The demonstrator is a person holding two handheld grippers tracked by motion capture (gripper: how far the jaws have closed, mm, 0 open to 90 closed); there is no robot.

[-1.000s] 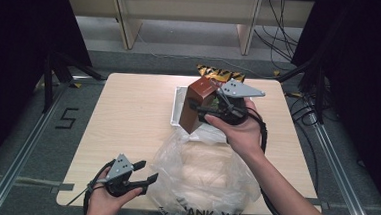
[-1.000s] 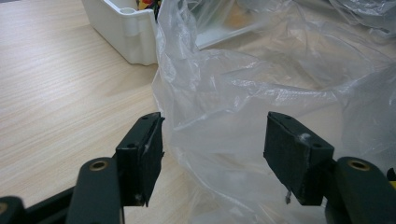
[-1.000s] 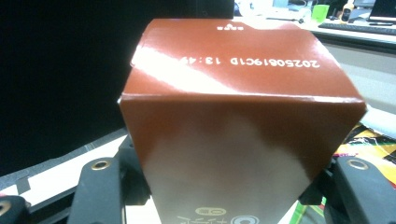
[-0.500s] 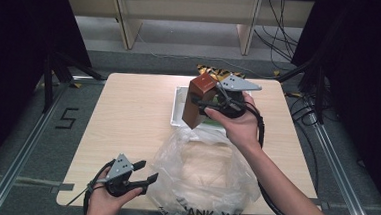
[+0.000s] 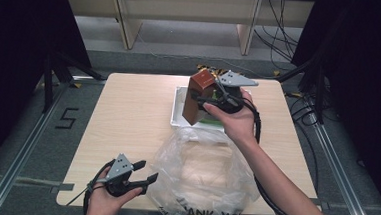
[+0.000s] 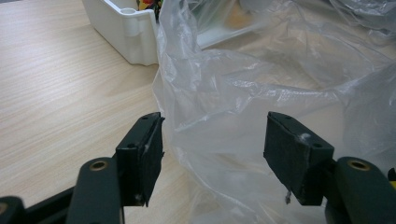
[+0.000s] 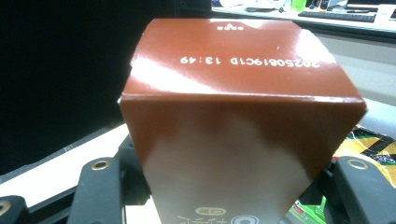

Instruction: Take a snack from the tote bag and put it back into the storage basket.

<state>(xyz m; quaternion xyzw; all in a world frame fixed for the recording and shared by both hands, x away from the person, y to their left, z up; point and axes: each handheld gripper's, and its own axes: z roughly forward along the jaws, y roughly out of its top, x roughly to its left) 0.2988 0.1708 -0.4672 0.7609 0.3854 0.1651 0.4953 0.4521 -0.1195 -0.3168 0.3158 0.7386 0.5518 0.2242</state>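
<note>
A tall brown carton (image 5: 197,95) hangs tilted above the white tray (image 5: 178,118) at the far middle of the table, and my right gripper (image 5: 205,102) is shut on it. The carton (image 7: 238,116) has a printed date code on its top end, and the right gripper (image 7: 229,186) clamps its lower part. A crumpled clear plastic bag (image 5: 204,173) lies at the table's near edge. My left gripper (image 5: 143,174) stands open just left of the bag. Bag film (image 6: 243,93) shows in the gap of the left gripper (image 6: 210,149), which holds nothing.
The white tray's corner (image 6: 121,28) stands beyond the bag and holds some colourful packets (image 5: 208,121). Bare wooden tabletop (image 5: 133,114) stretches to the left. Cables (image 5: 257,126) trail from the right gripper along the forearm. Black stands flank the table.
My right gripper has carried the brown carton slightly higher and farther over the tray. The left gripper and the bag have stayed where they were.
</note>
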